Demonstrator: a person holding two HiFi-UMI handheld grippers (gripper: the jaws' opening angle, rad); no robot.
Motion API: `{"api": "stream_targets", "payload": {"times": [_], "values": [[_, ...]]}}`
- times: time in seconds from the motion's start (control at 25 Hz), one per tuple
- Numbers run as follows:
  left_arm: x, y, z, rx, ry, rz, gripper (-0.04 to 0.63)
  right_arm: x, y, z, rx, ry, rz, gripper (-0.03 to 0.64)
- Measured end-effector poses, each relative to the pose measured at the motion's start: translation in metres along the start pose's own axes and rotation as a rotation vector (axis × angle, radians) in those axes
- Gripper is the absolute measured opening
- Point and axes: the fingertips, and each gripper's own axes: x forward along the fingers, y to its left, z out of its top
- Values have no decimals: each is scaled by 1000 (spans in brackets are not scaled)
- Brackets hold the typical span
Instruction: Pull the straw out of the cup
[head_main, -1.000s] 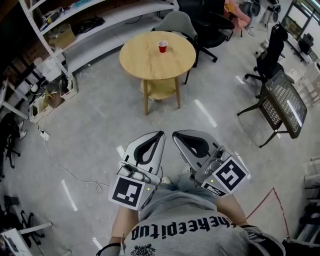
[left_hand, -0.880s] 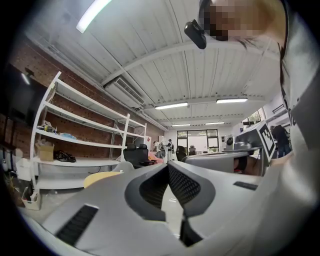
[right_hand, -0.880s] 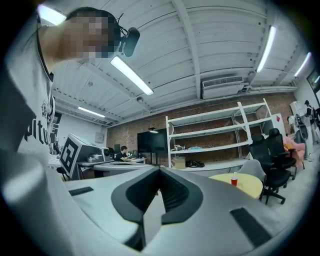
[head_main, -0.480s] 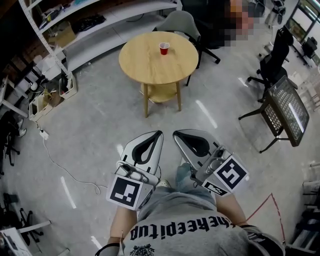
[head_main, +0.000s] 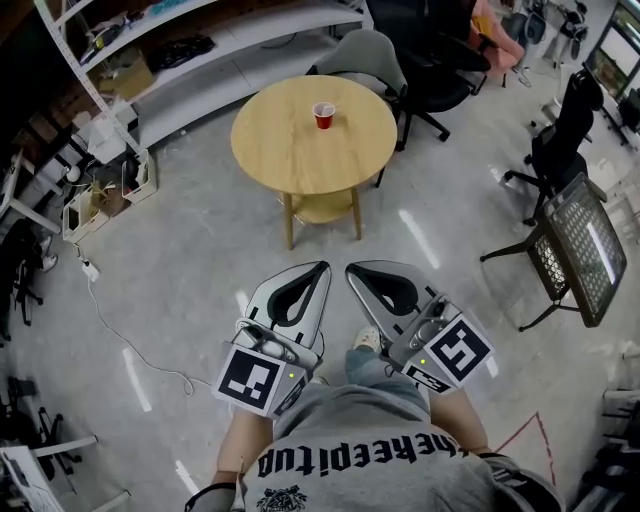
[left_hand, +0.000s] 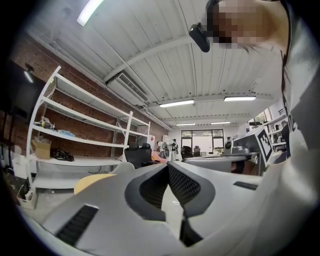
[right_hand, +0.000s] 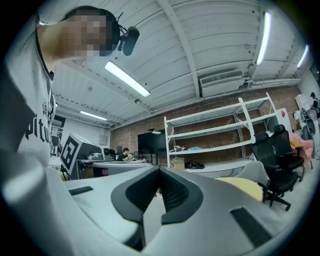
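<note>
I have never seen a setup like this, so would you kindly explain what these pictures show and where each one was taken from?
There is no robot here: a person holds a two-jaw gripper in each hand. The head view comes from a camera on the person's head, looking down at the left gripper and the right gripper above the floor. The other two pictures come from cameras riding on each gripper, looking along its jaws. Both grippers are shut and hold nothing. Ahead stands a round wooden table with a red cup on it. Whether a straw is in the cup is too small to tell.
</note>
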Motion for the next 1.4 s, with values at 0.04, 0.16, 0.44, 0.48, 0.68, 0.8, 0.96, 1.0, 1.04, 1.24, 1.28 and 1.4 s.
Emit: {"api": "stream_targets", "payload": {"times": [0.04, 0.16, 0.44, 0.48, 0.68, 0.8, 0.96, 1.0, 1.04, 1.24, 1.28, 1.4], "values": [[9, 1, 2, -3, -6, 2, 26, 0, -9, 1, 0, -2, 4, -2], [36, 2, 9, 7, -31, 10, 26, -1, -35, 4, 4, -10, 19, -2], [89, -2, 7, 15, 2, 45, 26, -5, -89, 6, 20, -26, 66, 13], [95, -1, 7, 17, 4, 56, 26, -5, -96, 6, 20, -26, 76, 19], [122, 7, 14, 18, 0, 95, 26, -1, -122, 8, 22, -25, 117, 25], [135, 4, 13, 34, -4, 113, 26, -4, -135, 4, 29, -25, 137, 25], [147, 0, 7, 44, 11, 135, 26, -9, -149, 2, 38, -34, 151, 25], [149, 0, 7, 45, 15, 139, 26, -9, -151, 2, 41, -36, 155, 25], [151, 2, 7, 46, 18, 144, 26, -8, -153, 2, 44, -37, 159, 26], [158, 11, 7, 44, 26, 146, 26, -1, -162, 0, 52, -34, 154, 26], [161, 12, 6, 46, 30, 143, 26, -1, -165, 0, 52, -35, 150, 26], [172, 15, 5, 52, 31, 128, 26, 0, -177, -1, 55, -35, 127, 26]]}}
